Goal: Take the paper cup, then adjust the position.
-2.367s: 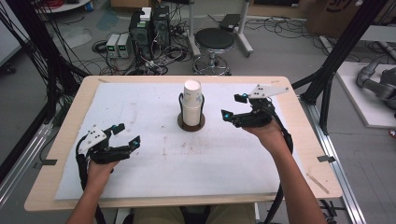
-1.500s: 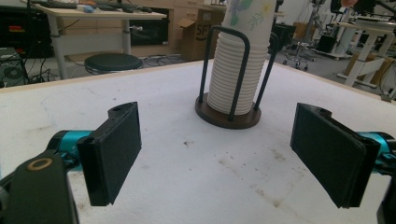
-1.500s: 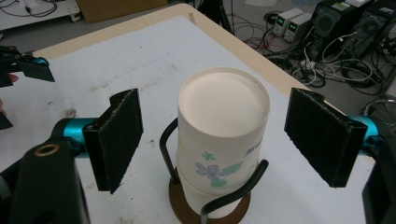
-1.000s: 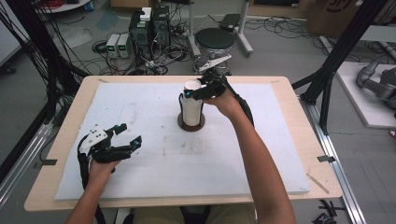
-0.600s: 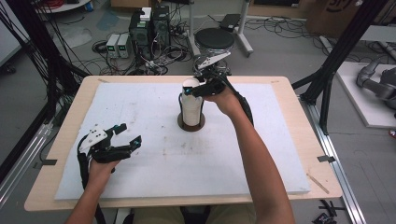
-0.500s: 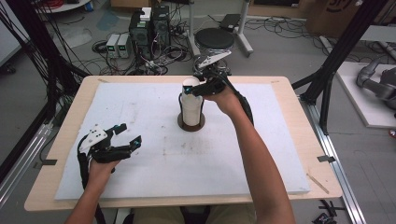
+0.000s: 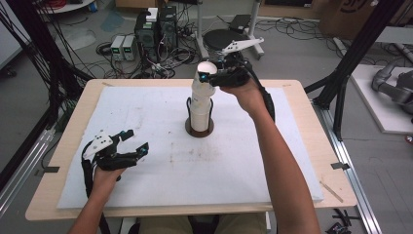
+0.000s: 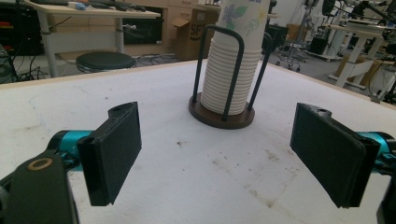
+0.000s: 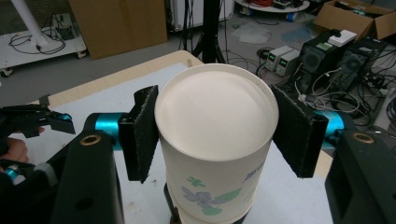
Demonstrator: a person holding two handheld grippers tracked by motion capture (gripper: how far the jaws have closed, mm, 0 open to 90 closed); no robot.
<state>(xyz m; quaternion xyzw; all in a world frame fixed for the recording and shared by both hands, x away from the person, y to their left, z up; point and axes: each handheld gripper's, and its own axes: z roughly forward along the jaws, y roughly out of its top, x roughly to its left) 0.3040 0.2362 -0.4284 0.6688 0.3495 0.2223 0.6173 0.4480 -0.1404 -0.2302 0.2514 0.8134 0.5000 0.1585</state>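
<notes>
A stack of upturned white paper cups (image 7: 199, 108) stands in a dark wire holder (image 7: 199, 128) at the middle back of the table. My right gripper (image 7: 207, 77) is shut on the top paper cup (image 7: 204, 72), which is raised partly off the stack. In the right gripper view both pads (image 9: 145, 131) press the sides of the top paper cup (image 9: 215, 109), with its flower print below. My left gripper (image 7: 136, 141) rests open at the front left. In the left gripper view the left gripper (image 8: 219, 158) holds nothing, and the stack (image 8: 233, 70) stands beyond it.
A white mat (image 7: 243, 165) covers the wooden table (image 7: 292, 87). Behind the far edge are a black stool (image 7: 221, 39), computer boxes (image 7: 156, 24) and loose cables on the floor. Black frame posts (image 7: 350, 63) rise at the right.
My right gripper came from the table's right to the stack, closed on the top cup and has now lifted it upward. The left gripper has stayed put.
</notes>
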